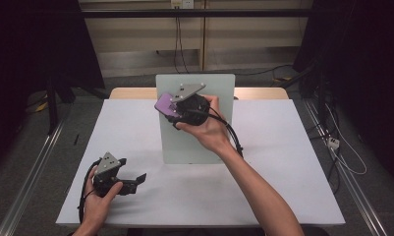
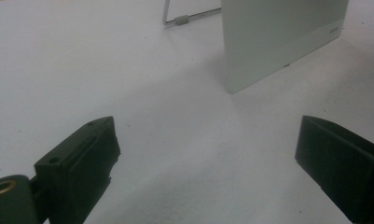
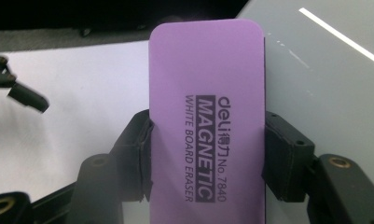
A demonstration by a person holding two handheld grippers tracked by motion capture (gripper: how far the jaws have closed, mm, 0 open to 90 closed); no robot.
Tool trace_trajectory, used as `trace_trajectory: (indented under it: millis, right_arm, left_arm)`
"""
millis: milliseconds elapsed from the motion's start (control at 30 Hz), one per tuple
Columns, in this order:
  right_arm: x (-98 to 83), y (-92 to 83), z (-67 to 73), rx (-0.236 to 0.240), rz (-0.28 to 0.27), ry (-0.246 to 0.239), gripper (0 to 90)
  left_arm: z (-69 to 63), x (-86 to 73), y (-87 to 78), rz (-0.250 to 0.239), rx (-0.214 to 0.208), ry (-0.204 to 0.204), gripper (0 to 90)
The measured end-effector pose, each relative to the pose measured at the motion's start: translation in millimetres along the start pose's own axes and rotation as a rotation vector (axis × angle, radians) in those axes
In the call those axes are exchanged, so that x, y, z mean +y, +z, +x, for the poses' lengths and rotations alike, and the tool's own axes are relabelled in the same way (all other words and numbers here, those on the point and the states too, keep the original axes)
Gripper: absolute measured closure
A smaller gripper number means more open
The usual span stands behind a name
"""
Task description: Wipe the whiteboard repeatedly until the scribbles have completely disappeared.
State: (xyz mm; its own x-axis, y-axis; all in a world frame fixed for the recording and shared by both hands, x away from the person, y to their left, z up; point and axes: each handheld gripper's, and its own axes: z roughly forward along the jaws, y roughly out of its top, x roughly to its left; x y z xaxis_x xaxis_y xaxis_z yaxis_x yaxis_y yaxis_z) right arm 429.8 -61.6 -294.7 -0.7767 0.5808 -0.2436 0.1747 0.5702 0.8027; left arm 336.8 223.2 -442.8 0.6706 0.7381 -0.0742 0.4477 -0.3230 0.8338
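Your right gripper (image 1: 177, 110) sits at the centre of the high view, raised in front of the upright whiteboard (image 1: 204, 142). Your right forearm runs from the bottom right of the frame up and to the left, the wrist bent so the gripper's nose points toward the upper left, at the board's left edge. Its jaws are clamped on the long sides of the purple whiteboard eraser (image 3: 205, 116); in the right gripper view the eraser fills the middle of the frame, its printed face toward the camera, with the pale board surface behind it at the upper right.

Your left gripper (image 1: 128, 181) rests low at the lower left of the high view, on the white table (image 1: 283, 187), held in your left hand (image 1: 98, 201), which comes in from the bottom edge. Its nose points right. In the left gripper view its jaws stand wide apart with only bare table between them, and the board's lower corner stands at the upper right.
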Motion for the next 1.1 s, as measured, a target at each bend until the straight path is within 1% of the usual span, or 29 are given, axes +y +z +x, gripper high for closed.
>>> trace_trajectory:
  millis: [33, 100, 133, 233, 267, 400, 567, 633, 733, 833, 967, 1067, 1100]
  right_arm:
    - [1.5, -2.2, -2.7, -0.004, -0.001, -0.002, 42.1]
    - [3.7, -5.9, -6.8, -0.018, -0.012, 0.010, 42.1]
    - [4.6, -7.8, -8.6, -0.024, -0.013, 0.010, 42.1]
    - [6.6, -14.0, -13.8, -0.048, -0.027, 0.020, 42.1]
    - [6.7, -16.2, -15.5, -0.056, -0.033, 0.031, 42.1]
    - [3.7, -26.4, -24.1, -0.082, -0.055, 0.053, 42.1]
    - [-3.9, -38.3, -32.3, -0.099, -0.044, 0.053, 42.1]
    - [-9.2, -41.2, -32.7, -0.108, -0.036, 0.050, 42.1]
    - [-20.2, -43.4, -31.9, -0.103, -0.022, 0.049, 42.1]
    - [-32.7, -43.5, -27.0, -0.097, -0.001, 0.046, 42.1]
    - [-48.7, -43.7, -23.2, -0.080, 0.009, 0.053, 42.1]
    - [-59.4, -42.2, -18.8, -0.067, 0.022, 0.054, 42.1]
    - [-62.8, -41.5, -17.5, -0.062, 0.029, 0.047, 42.1]
  left_arm:
    - [-0.2, 0.0, 0.0, -0.001, -0.001, 0.000, 5.7]
    - [-0.4, 0.2, -0.1, -0.001, -0.002, 0.006, 5.7]
    - [-0.9, 0.1, -0.1, -0.001, -0.002, -0.001, 5.7]
    - [-0.2, -0.1, 0.0, 0.000, 0.000, 0.000, 5.7]
    - [-0.1, -0.1, 0.0, 0.000, 0.000, 0.000, 5.7]
    - [-0.2, -0.2, 0.1, 0.001, -0.001, 0.000, 5.7]
    - [-0.2, -0.1, 0.0, -0.001, 0.000, -0.001, 5.7]
    - [-0.1, -0.1, 0.2, 0.002, 0.001, 0.002, 5.7]
    - [-0.9, 0.0, 0.8, 0.004, -0.003, 0.002, 5.7]
    - [-1.2, 0.1, 1.3, 0.003, -0.003, 0.001, 5.7]
    - [-1.2, 0.2, 1.4, 0.005, 0.000, 0.004, 5.7]
    - [-1.4, 0.0, 1.7, 0.007, -0.002, 0.002, 5.7]
    - [-1.3, 0.1, 1.7, 0.006, -0.001, 0.002, 5.7]
